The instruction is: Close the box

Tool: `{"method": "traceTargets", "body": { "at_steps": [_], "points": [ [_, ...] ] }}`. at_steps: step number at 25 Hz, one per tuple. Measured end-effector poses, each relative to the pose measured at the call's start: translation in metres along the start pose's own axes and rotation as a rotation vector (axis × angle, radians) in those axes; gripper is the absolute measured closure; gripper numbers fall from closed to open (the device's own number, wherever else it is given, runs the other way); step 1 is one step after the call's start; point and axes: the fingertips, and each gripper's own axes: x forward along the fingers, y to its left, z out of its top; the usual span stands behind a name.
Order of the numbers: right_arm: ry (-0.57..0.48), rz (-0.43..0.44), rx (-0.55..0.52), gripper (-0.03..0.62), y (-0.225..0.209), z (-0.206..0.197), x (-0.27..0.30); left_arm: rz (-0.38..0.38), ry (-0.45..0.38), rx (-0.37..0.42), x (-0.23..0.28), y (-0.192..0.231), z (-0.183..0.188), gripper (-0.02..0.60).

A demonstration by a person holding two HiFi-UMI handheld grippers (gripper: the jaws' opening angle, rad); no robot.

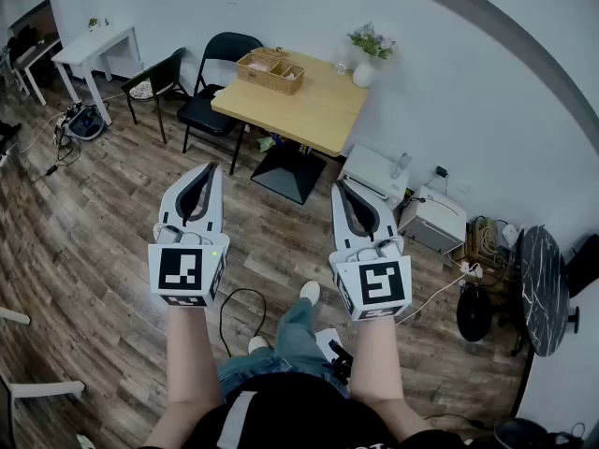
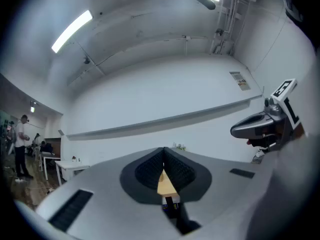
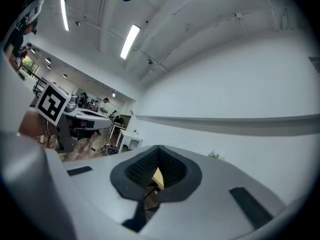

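Two grippers are held up side by side over the wooden floor (image 1: 84,251), away from the table. The left gripper (image 1: 211,169) is shut tight, with its dark pads (image 2: 150,170) pressed together and nothing caught between them. The right gripper (image 1: 337,187) is shut the same way, and it holds nothing either.

The box (image 1: 270,70), a brown woven one, is seen on the yellow table (image 1: 318,110), close to the table's far left corner. Its top looks open, but this is hard to tell from so far off. The box is well apart from both sets of fingers. It lies far past the tips, and it is not touched by either gripper. In each gripper view only a small strip of the yellow table top is seen just under the closed pads.

A white vase with flowers (image 1: 366,68) is found at the table's far right corner. A black chair (image 1: 220,92) is set at the table's left edge.
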Motion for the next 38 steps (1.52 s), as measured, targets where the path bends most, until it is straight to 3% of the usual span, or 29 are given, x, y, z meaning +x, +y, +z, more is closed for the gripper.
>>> {"method": "traceTargets", "body": {
  "at_steps": [8, 12, 13, 15, 16, 18, 20, 25, 38],
  "points": [
    [0.01, 0.007, 0.027, 0.579, -0.011, -0.009, 0.013, 0.017, 0.01, -0.026, 0.017, 0.001, -0.006, 0.571],
    [0.069, 0.016, 0.075, 0.575, -0.022, -0.022, 0.027, -0.001, 0.032, -0.062, 0.036, -0.001, -0.014, 0.571],
    [0.081, 0.027, 0.084, 0.558, -0.025, -0.025, 0.032, -0.009, 0.031, -0.071, 0.043, -0.002, -0.015, 0.571],
    [0.09, 0.049, 0.102, 0.407, -0.033, -0.031, 0.043, -0.013, 0.029, -0.077, 0.058, -0.005, -0.017, 0.569],
    [0.09, 0.054, 0.112, 0.383, -0.039, -0.034, 0.049, -0.015, 0.033, -0.077, 0.067, -0.007, -0.019, 0.558],
    [0.091, 0.059, 0.134, 0.336, -0.051, -0.041, 0.062, -0.027, 0.049, -0.084, 0.084, -0.011, -0.026, 0.415],
    [0.094, 0.071, 0.16, 0.31, -0.063, -0.047, 0.078, -0.027, 0.064, -0.091, 0.104, -0.011, -0.032, 0.332],
    [0.083, 0.104, 0.183, 0.304, -0.103, -0.053, 0.132, -0.018, 0.109, -0.107, 0.162, -0.004, -0.045, 0.268],
    [0.043, 0.2, 0.231, 0.306, -0.209, -0.078, 0.25, 0.096, 0.104, -0.13, 0.299, 0.0, -0.065, 0.267]
  ]
}}
